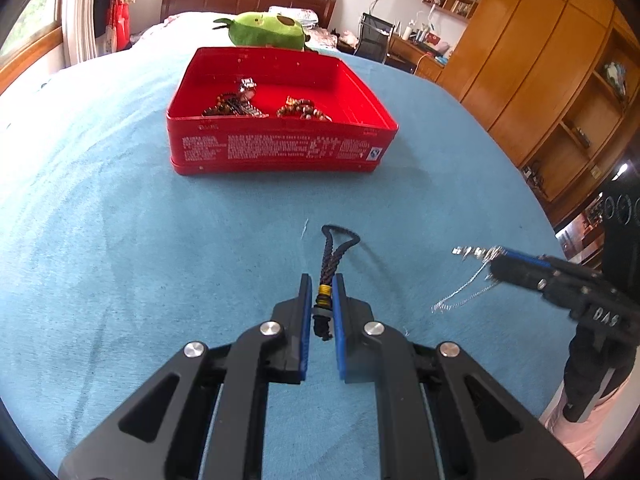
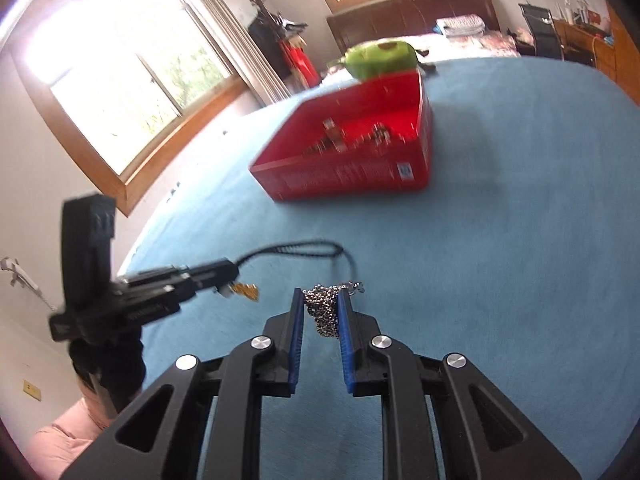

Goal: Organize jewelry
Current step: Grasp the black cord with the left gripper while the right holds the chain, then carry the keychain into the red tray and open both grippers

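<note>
A red tin box (image 1: pixel 280 152) stands open on the blue cloth ahead, with a watch (image 1: pixel 247 89) and bead bracelets (image 1: pixel 302 109) inside; it also shows in the right wrist view (image 2: pixel 352 172). My left gripper (image 1: pixel 322 280) is shut on a dark braided cord necklace (image 1: pixel 332 252) with a gold bead, held above the cloth. My right gripper (image 2: pixel 320 294) is shut on a bunched silver chain (image 2: pixel 324 310). In the left wrist view the right gripper (image 1: pixel 496 258) is at the right with the chain (image 1: pixel 464 288) dangling. The left gripper (image 2: pixel 228 272) shows at the left in the right wrist view.
A green plush toy (image 1: pixel 264 30) lies just behind the box. The blue cloth (image 1: pixel 120 220) covers a round table. A bed, a window and wooden cabinets (image 1: pixel 540 80) surround it. The person's dark sleeve (image 1: pixel 600 360) is at the right edge.
</note>
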A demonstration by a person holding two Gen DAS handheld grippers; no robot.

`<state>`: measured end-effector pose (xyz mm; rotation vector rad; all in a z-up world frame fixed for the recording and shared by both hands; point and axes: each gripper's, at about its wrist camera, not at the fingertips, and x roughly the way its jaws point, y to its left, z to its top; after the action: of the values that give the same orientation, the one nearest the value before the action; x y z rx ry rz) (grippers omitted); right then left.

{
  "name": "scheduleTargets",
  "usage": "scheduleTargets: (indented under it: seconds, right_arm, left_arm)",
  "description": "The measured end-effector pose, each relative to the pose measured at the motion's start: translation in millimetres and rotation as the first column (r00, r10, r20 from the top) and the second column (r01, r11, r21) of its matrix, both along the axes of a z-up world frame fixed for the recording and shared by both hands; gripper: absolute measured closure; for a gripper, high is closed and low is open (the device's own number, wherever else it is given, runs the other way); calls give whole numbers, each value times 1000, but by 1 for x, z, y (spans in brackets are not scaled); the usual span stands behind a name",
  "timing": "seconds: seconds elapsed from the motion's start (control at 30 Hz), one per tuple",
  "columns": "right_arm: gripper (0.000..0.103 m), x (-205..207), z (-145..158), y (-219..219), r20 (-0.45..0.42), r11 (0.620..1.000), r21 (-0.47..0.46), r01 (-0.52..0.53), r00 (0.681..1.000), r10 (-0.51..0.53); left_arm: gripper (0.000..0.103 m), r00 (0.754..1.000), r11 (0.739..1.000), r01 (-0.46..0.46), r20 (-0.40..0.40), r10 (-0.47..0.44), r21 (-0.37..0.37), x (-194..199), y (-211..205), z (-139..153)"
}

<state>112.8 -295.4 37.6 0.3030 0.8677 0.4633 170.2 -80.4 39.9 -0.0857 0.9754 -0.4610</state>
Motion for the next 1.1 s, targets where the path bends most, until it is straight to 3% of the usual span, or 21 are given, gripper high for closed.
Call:
scheduleTargets:
  seconds: [0.3, 0.6, 0.8, 1.1]
  right_arm:
    - [87, 23, 63, 4, 81, 1000, -6, -3, 997, 4]
    - [87, 93, 116, 25, 140, 999, -39, 17, 990, -11]
    - [87, 160, 113, 42, 110, 995, -88, 56, 993, -46]
    - [87, 258, 58, 51, 10, 987, -136, 86, 996, -85]
  left_arm:
    - [95, 997, 1000, -12, 75, 13, -17, 7, 7, 51]
    - [94, 977, 996, -87, 192, 90, -25, 50, 10, 116]
    - [94, 972, 992, -126, 199, 127, -19, 104, 5, 120]
    - [94, 979, 984, -174, 115, 169, 31, 202, -4, 76]
